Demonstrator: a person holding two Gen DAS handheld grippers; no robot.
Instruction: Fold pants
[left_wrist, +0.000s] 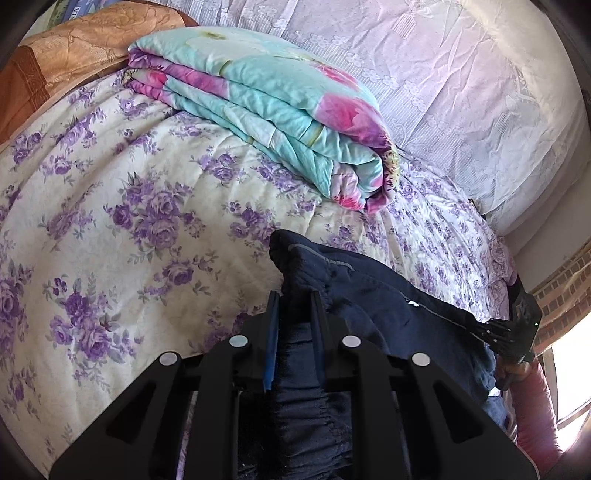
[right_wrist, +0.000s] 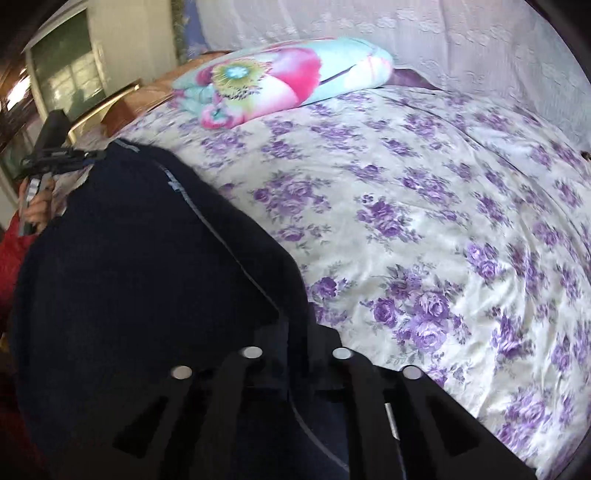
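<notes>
Dark navy pants (left_wrist: 388, 302) with a gathered elastic waistband hang stretched over the flowered bed between my two grippers. In the left wrist view my left gripper (left_wrist: 295, 299) is shut on the waistband, with bunched cloth filling the gap between its fingers. My right gripper (left_wrist: 480, 330) pinches the far end of the same edge at the right. From the right wrist, the pants (right_wrist: 147, 277) fill the left half and drape over my right gripper (right_wrist: 295, 321), whose fingertips are lost in the dark cloth. The left gripper (right_wrist: 98, 155) holds the top left corner.
A bedspread (left_wrist: 129, 221) with purple flowers covers the bed. A folded turquoise and pink quilt (left_wrist: 277, 110) lies at the back, below a white lace cover (left_wrist: 443, 74). An orange pillow (left_wrist: 74, 55) sits far left. A pink sleeve (left_wrist: 535, 406) and a window are at the right.
</notes>
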